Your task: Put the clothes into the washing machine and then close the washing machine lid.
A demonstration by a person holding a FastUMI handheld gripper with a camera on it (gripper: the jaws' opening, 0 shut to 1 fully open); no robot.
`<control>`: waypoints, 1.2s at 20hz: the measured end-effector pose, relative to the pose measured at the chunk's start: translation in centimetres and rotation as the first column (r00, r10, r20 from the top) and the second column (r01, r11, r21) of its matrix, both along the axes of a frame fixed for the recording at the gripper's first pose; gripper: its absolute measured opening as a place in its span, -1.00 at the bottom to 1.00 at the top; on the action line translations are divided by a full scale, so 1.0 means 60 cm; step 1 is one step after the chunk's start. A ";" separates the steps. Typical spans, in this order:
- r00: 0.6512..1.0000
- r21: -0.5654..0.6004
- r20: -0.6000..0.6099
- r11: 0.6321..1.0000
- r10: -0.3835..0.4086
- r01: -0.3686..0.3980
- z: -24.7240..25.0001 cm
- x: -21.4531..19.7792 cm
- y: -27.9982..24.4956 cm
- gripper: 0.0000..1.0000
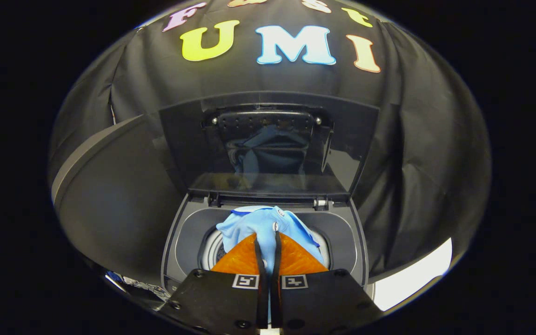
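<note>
Tool [268,242] clamped tight on the blue shirt [268,222] | shirt hangs right over the washing machine [189,232] drum, lid [268,144] up behind | tip: whoever's holding it should go lower before letting go, so no sleeve catches the rim

Soft cloth shirt [268,222], glossy lid [268,144]

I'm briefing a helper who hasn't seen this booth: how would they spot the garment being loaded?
Find the top-loading washing machine with its lid raised against the black cloth wall. Over its round drum opening hangs a light blue garment, pinched between the fingers of the gripper. It is the one soft, pale blue thing amid dark, hard surfaces.
</note>
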State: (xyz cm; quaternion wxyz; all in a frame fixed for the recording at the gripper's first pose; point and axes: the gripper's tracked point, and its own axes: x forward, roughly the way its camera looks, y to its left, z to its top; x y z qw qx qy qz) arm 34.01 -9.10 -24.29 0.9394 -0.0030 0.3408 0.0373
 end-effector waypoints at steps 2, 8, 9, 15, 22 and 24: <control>1.000 0.005 -0.018 1.000 0.000 0.000 -0.008 0.001 0.004 -0.87; 0.998 0.023 -0.057 1.000 -0.009 0.010 -0.019 -0.015 0.014 -0.36; 0.998 0.020 -0.057 1.000 -0.010 0.011 -0.024 -0.020 0.013 0.10; 0.997 0.010 -0.075 1.000 -0.024 0.025 -0.032 -0.031 0.015 0.92; 0.998 0.011 -0.046 0.999 -0.029 0.030 -0.011 -0.035 0.015 0.92; 0.999 0.017 -0.030 0.999 -0.034 0.034 0.002 -0.034 0.016 0.92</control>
